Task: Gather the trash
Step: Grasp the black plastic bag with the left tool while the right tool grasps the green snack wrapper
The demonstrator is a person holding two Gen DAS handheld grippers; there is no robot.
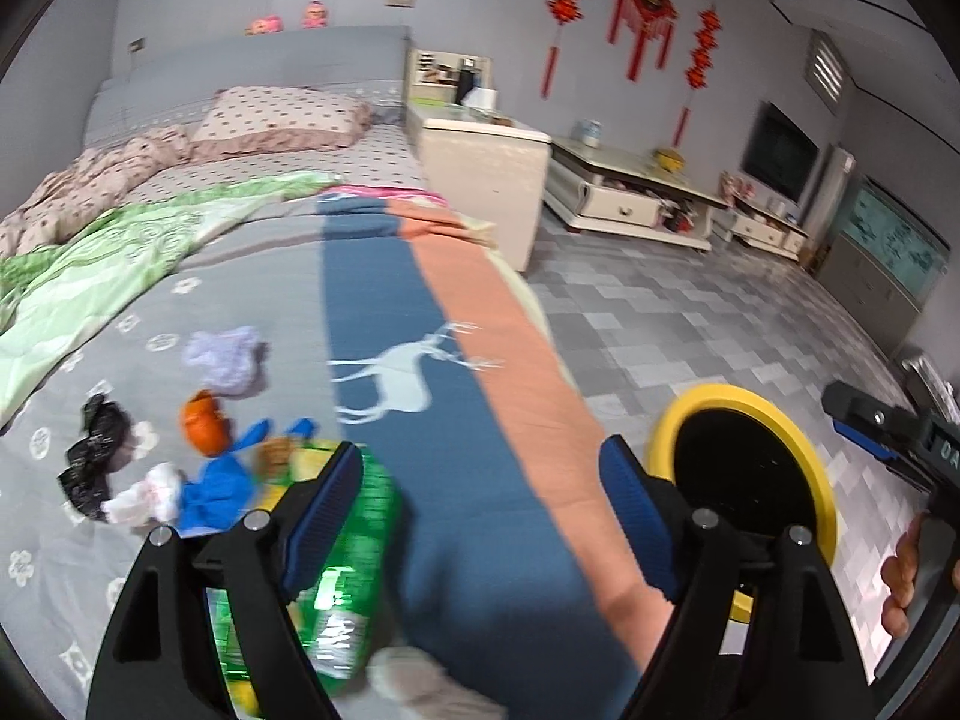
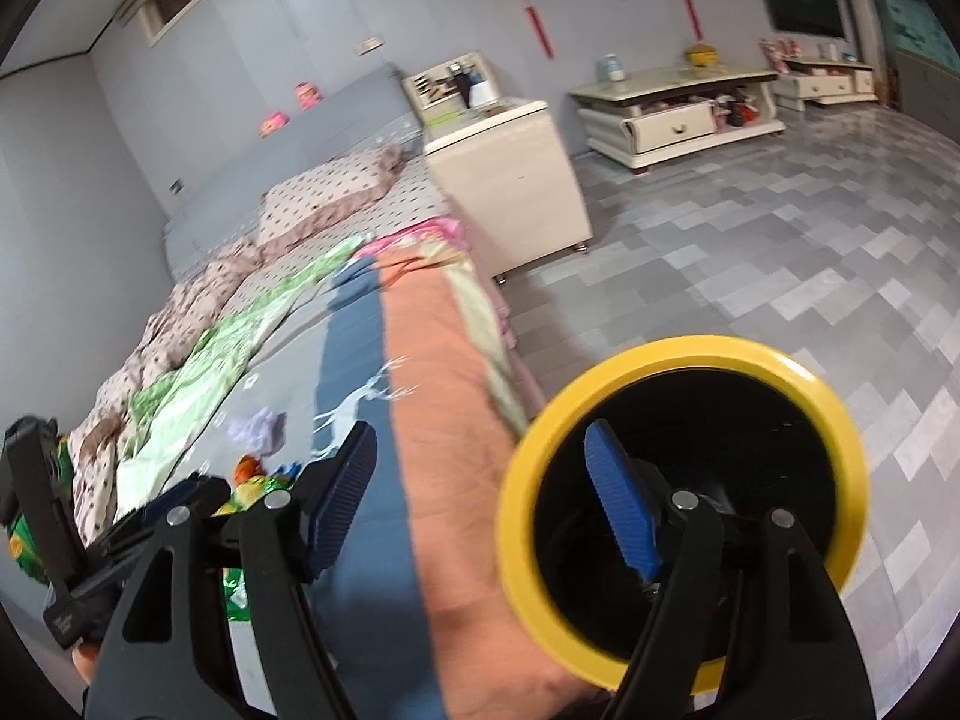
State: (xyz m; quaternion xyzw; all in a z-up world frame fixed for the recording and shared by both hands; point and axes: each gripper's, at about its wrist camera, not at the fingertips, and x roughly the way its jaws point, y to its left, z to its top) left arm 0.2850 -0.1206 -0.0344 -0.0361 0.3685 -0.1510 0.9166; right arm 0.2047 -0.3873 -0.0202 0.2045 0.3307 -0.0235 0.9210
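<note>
Green bottle (image 1: 354, 546) behind left fingers (image 1: 327, 516), none betw. pads.

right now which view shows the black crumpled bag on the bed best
The left wrist view: the black crumpled bag lies unobstructed on the grey bedspread. In the right wrist view I cannot find it among the clutter.

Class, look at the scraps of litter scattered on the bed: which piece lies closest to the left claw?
The green plastic bottle. It lies right beside and under the left claw; the blue scrap, orange piece, black bag and lilac wad sit farther off.
</note>
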